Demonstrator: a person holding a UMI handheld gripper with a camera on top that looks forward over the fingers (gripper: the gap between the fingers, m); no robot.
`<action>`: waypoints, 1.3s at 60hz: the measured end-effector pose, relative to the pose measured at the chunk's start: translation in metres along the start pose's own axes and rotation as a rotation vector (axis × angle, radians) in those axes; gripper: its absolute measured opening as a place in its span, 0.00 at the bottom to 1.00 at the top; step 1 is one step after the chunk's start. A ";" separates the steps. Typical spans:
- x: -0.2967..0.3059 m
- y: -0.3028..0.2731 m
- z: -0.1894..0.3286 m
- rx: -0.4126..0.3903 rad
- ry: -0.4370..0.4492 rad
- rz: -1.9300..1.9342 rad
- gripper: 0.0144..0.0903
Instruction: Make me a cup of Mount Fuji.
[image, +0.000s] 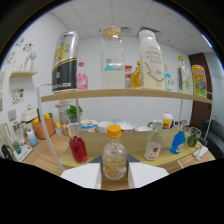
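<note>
- A clear bottle with an orange cap (114, 154) stands upright between the white fingers (82, 175) of the claw (114, 176); whether they press on it, I cannot tell.
- Ahead to the left stands a red bottle (78, 148); to the right, a small orange-label bottle (154, 146) and a blue one (178, 142), each apart.
- The wooden worktop (50, 152) runs beyond; a shelf (120, 93) above carries tall bottles and a can (65, 61).

The scene is evenly lit from ceiling panels (200, 37); strong fisheye curvature, black vignetting and overall softness are noted.
</note>
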 end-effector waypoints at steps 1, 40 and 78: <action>-0.001 0.002 -0.004 -0.001 0.000 -0.003 0.28; -0.007 0.097 -0.042 -0.139 -0.116 1.025 0.28; 0.006 0.071 -0.025 -0.053 -0.368 1.999 0.28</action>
